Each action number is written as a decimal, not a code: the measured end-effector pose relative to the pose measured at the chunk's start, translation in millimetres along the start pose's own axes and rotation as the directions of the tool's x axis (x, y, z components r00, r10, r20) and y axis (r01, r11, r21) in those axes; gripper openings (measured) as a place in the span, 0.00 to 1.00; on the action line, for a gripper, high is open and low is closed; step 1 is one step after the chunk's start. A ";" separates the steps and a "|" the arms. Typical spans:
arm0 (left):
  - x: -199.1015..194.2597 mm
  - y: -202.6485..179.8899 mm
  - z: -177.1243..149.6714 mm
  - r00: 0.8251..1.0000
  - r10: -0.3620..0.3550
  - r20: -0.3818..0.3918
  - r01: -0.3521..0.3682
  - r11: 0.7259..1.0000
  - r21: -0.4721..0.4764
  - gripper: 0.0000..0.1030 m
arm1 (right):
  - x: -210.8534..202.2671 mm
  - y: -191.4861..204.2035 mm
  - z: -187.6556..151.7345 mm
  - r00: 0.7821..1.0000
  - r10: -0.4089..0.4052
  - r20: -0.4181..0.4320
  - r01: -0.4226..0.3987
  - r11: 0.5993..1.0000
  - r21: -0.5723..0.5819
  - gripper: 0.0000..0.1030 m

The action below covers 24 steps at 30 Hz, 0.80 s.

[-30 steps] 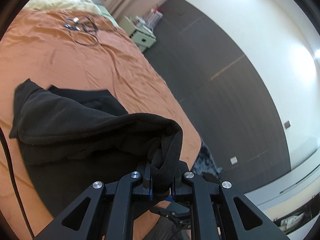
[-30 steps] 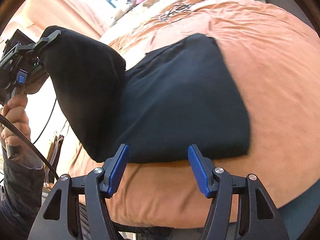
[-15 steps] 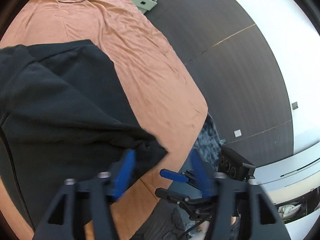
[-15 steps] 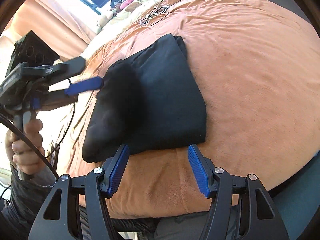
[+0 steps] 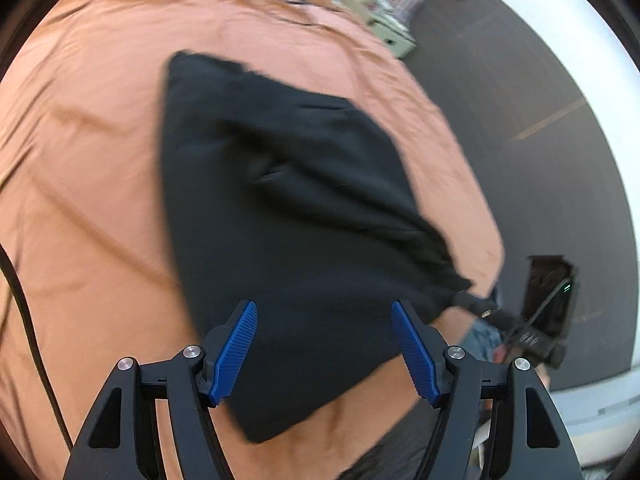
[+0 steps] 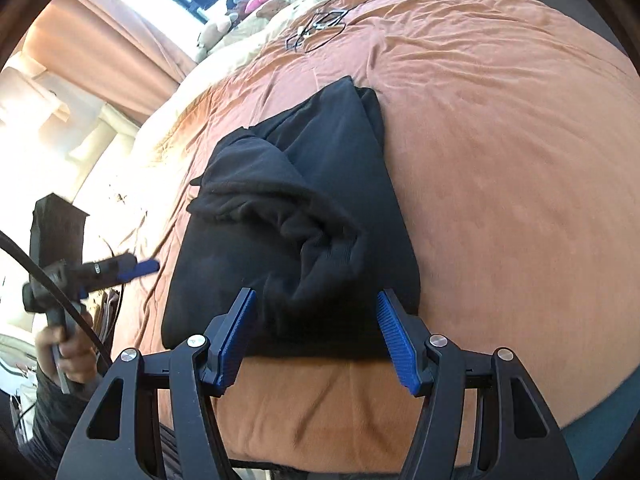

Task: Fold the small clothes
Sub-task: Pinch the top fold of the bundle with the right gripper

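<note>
Black garment [image 6: 296, 216]: lay folded on my orange bedspread [image 6: 520, 184], top flap rumpled where I dropped it. Left gripper [image 5: 324, 344]: jaws spread, empty, angled down above the near edge. Right gripper [image 6: 316, 336]: jaws apart, empty, poised over the front fold, ready for smoothing.

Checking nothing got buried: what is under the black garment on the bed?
Only the orange bedsheet shows around the folded black garment. Whatever lies directly beneath it is covered and cannot be seen.
</note>
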<state>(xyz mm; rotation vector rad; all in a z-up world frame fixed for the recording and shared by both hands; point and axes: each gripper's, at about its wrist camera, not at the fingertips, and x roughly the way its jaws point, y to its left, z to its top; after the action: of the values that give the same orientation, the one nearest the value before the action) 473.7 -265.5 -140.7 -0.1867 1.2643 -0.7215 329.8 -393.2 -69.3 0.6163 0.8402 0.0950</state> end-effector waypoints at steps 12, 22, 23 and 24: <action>4.4 60.9 -34.8 1.000 0.020 -0.020 -0.022 0.986 -0.164 0.65 | 56.9 43.0 57.5 0.972 -0.130 -0.197 0.063 0.947 -0.316 0.50; 31.9 49.8 -38.4 0.998 0.014 -0.065 -0.024 0.989 -0.146 0.52 | 47.8 64.6 60.6 0.984 -0.123 -0.133 0.073 0.941 -0.330 0.07; 32.2 50.3 -38.2 0.997 0.017 -0.069 -0.027 0.990 -0.142 0.51 | 41.7 62.3 59.7 0.987 -0.102 -0.122 0.059 0.949 -0.311 0.07; 32.5 48.7 -37.9 0.997 0.019 -0.075 -0.029 0.990 -0.136 0.50 | 36.0 58.4 57.3 0.991 -0.075 -0.112 0.040 0.957 -0.286 0.07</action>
<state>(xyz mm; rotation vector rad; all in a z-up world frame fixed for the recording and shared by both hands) 461.9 -237.5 -203.5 -0.2587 1.3852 -0.6251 404.7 -360.9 -32.5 0.3181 0.9416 0.1976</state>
